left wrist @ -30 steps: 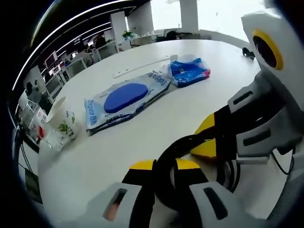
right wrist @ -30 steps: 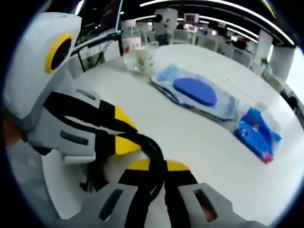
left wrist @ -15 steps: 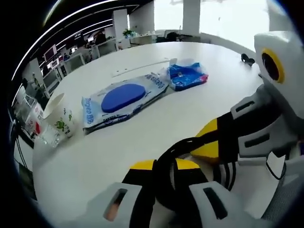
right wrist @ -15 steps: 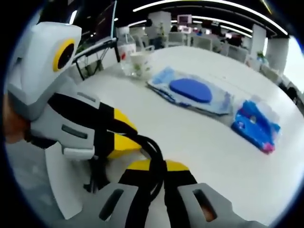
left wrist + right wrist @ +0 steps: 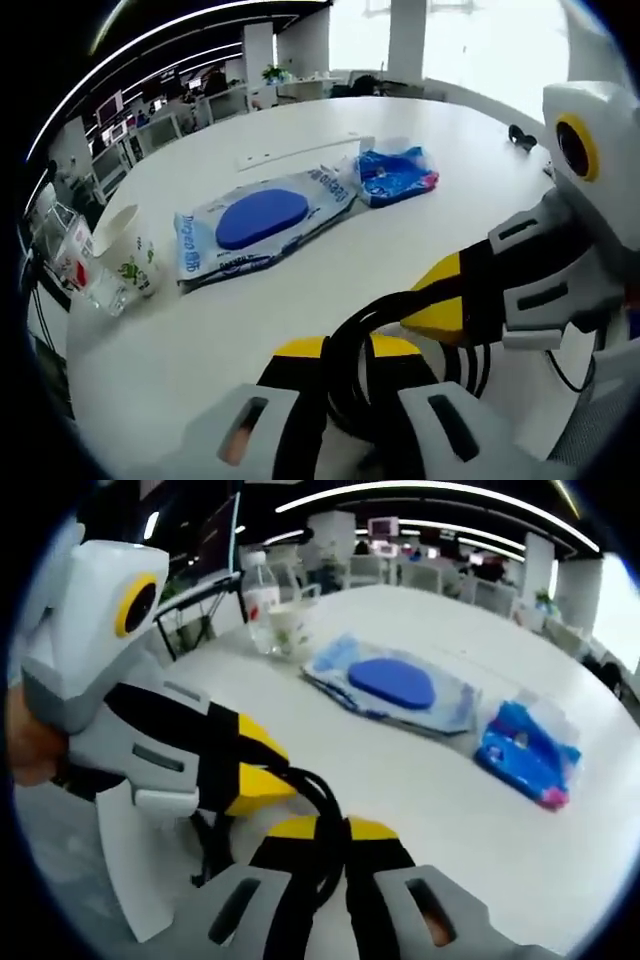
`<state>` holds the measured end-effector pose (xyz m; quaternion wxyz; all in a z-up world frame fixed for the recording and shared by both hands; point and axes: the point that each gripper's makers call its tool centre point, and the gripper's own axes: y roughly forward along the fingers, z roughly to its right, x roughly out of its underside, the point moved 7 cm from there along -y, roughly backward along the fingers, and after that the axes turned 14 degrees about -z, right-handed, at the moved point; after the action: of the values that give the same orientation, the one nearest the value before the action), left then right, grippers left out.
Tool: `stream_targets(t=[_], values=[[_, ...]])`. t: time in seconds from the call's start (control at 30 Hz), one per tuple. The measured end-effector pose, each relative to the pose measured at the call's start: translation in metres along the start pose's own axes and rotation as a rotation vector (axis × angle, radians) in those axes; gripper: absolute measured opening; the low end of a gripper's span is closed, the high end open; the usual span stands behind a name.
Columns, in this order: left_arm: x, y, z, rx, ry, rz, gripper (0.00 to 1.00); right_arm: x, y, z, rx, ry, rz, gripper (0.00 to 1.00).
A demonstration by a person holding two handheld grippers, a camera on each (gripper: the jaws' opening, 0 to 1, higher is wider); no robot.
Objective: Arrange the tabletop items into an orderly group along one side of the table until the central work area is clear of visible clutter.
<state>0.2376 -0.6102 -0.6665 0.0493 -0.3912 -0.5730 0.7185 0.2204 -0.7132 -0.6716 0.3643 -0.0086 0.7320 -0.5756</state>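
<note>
While both grippers grip one black cable (image 5: 350, 350), the white table (image 5: 300, 300) holds four items.
Left gripper (image 5: 336, 352) and right gripper (image 5: 330, 832) jaws are clamped on it; wipes pack (image 5: 262, 215), blue pouch (image 5: 397, 175), paper cup (image 5: 128, 252) and bottle (image 5: 262, 605) lie beyond.

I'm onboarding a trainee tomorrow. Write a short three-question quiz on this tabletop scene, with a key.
1. True or false: the paper cup lies on its side.
2. What do both grippers, left gripper and right gripper, clamp?
3. Which lies nearest the small blue packet? A) water bottle B) large wipes pack C) paper cup

Key: 1 false, it stands upright. 2 a black cable. 3 B.
</note>
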Motion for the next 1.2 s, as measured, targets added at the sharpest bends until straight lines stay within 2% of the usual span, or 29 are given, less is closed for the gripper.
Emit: stream_targets(t=[0.23, 0.57, 0.8, 1.2], values=[[-0.012, 0.005, 0.002, 0.015, 0.023, 0.002, 0.13, -0.002, -0.002, 0.010, 0.015, 0.011, 0.008, 0.05], [-0.039, 0.009, 0.004, 0.022, 0.058, 0.023, 0.13, -0.012, -0.009, 0.033, 0.043, 0.043, 0.034, 0.05], [-0.057, 0.023, 0.003, 0.036, 0.086, 0.030, 0.13, -0.016, -0.006, 0.049, 0.065, 0.059, 0.027, 0.05], [-0.069, 0.040, -0.008, 0.055, 0.072, 0.025, 0.13, -0.026, 0.010, 0.065, 0.066, 0.069, 0.007, 0.04]])
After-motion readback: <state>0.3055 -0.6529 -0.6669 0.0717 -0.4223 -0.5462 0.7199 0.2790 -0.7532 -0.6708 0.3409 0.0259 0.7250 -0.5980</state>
